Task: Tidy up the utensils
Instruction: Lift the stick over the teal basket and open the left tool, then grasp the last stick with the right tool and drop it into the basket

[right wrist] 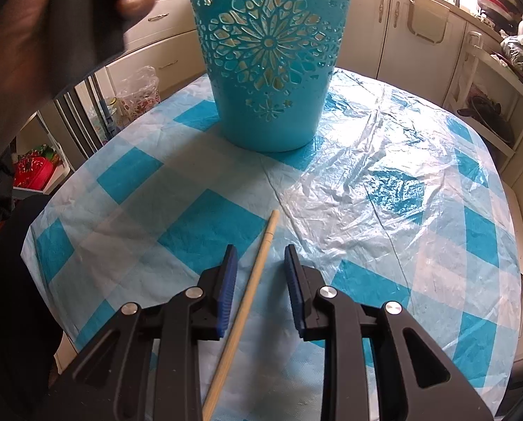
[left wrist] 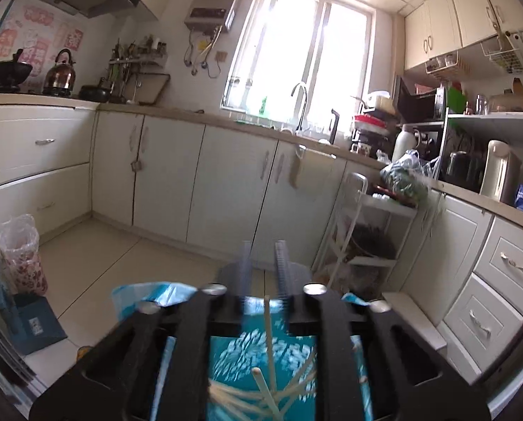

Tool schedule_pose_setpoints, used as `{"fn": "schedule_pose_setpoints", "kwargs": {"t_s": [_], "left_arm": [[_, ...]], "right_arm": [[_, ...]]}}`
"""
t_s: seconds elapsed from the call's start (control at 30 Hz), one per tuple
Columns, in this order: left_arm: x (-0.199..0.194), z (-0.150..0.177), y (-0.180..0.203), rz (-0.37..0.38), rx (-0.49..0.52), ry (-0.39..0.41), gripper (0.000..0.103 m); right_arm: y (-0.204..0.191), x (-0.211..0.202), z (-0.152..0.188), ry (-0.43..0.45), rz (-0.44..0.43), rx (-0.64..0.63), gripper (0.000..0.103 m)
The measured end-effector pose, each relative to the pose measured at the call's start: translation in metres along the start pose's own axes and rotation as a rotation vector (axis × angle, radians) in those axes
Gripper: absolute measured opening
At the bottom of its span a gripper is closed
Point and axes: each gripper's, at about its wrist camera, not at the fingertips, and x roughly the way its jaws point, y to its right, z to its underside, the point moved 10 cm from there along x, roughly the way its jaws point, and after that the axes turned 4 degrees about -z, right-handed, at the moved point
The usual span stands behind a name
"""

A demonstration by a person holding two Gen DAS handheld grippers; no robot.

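Right wrist view: we straddle a chopstick.
Our right gripper (right wrist: 260, 273), jaws spread, flanks the pale wooden chopstick (right wrist: 251, 287) lying lengthwise between them on the checked tablecloth (right wrist: 384, 189), pointing toward the turquoise perforated plastic basket (right wrist: 266, 59).

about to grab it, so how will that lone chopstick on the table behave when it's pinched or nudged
The chopstick looks like thin, straight wood, so probably stiff and very light. Its rounded shaft on the glossy plastic tablecloth may roll or skid if nudged sideways. It lies between the open pads of the right hand-held gripper, untouched; being so slim, it could pivot unless pinched squarely.
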Motion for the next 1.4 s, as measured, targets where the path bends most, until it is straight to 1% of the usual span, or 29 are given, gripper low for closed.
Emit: {"fn": "schedule_pose_setpoints", "kwargs": {"t_s": [0.03, 0.07, 0.17, 0.23, 0.3, 0.4, 0.47, 0.53, 0.6, 0.63, 0.67, 0.7, 0.73, 0.77, 0.87, 0.9, 0.93, 0.97, 1.03, 1.1, 1.23, 1.4], "left_arm": [[-0.006, 0.001, -0.003, -0.008, -0.003, 0.003, 0.044], [-0.015, 0.001, -0.008, -0.020, -0.006, 0.014, 0.056], [-0.036, 0.000, -0.013, -0.020, 0.002, 0.027, 0.063], [-0.048, 0.001, -0.015, -0.016, -0.003, 0.034, 0.067], [-0.064, 0.001, -0.017, -0.006, -0.011, 0.041, 0.070], [-0.080, 0.005, -0.021, 0.004, -0.028, 0.037, 0.076], [-0.088, 0.008, -0.024, 0.006, -0.044, 0.033, 0.080], [-0.096, 0.012, -0.028, 0.003, -0.057, 0.030, 0.081], [-0.106, 0.016, -0.034, -0.007, -0.073, 0.036, 0.081], [-0.109, 0.017, -0.036, -0.011, -0.079, 0.039, 0.082], [-0.114, 0.017, -0.040, -0.022, -0.092, 0.048, 0.082], [-0.119, 0.018, -0.043, -0.032, -0.107, 0.058, 0.082], [-0.123, 0.017, -0.047, -0.042, -0.123, 0.068, 0.082], [-0.125, 0.016, -0.049, -0.051, -0.135, 0.076, 0.083], [-0.135, 0.009, -0.058, -0.072, -0.185, 0.107, 0.083], [-0.138, 0.005, -0.059, -0.077, -0.196, 0.117, 0.083], [-0.143, 0.002, -0.061, -0.082, -0.209, 0.133, 0.083], [-0.145, -0.002, -0.061, -0.084, -0.214, 0.142, 0.083], [-0.153, -0.009, -0.062, -0.089, -0.229, 0.170, 0.084], [-0.160, -0.014, -0.062, -0.091, -0.236, 0.194, 0.085], [-0.163, -0.021, -0.056, -0.083, -0.230, 0.217, 0.086], [-0.162, -0.024, -0.053, -0.072, -0.217, 0.213, 0.086]], "right_arm": [[0.000, 0.000, 0.000, 0.001, 0.002, -0.004, 0.028], [-0.001, 0.000, 0.000, 0.003, 0.004, -0.008, 0.028], [-0.004, 0.000, 0.001, 0.004, -0.010, -0.018, 0.019], [-0.004, -0.001, 0.001, 0.006, -0.017, -0.006, 0.009], [0.000, -0.002, 0.001, 0.011, -0.038, 0.038, 0.006], [0.006, -0.004, 0.001, 0.024, -0.080, 0.112, 0.006], [0.009, -0.012, -0.004, 0.064, -0.115, 0.163, 0.006], [0.011, -0.023, -0.013, 0.122, -0.153, 0.200, 0.006], [0.012, -0.040, -0.026, 0.206, -0.200, 0.244, 0.006], [0.013, -0.054, -0.036, 0.280, -0.241, 0.278, 0.006], [0.014, -0.069, -0.047, 0.359, -0.278, 0.309, 0.006], [0.018, -0.092, -0.063, 0.476, -0.319, 0.352, 0.006], [0.020, -0.106, -0.074, 0.551, -0.345, 0.378, 0.006], [0.023, -0.124, -0.089, 0.644, -0.376, 0.407, 0.006], [0.031, -0.175, -0.138, 0.910, -0.421, 0.440, 0.006], [0.033, -0.184, -0.147, 0.959, -0.427, 0.442, 0.006], [0.036, -0.196, -0.162, 1.040, -0.450, 0.446, 0.006], [0.038, -0.204, -0.172, 1.096, -0.470, 0.448, 0.006], [0.046, -0.213, -0.183, 1.188, -0.468, 0.459, 0.006], [0.056, -0.208, -0.190, 1.249, -0.468, 0.500, 0.006], [0.071, -0.187, -0.203, 1.297, -0.462, 0.565, 0.008], [0.081, -0.162, -0.211, 1.288, -0.403, 0.573, 0.009]]}}
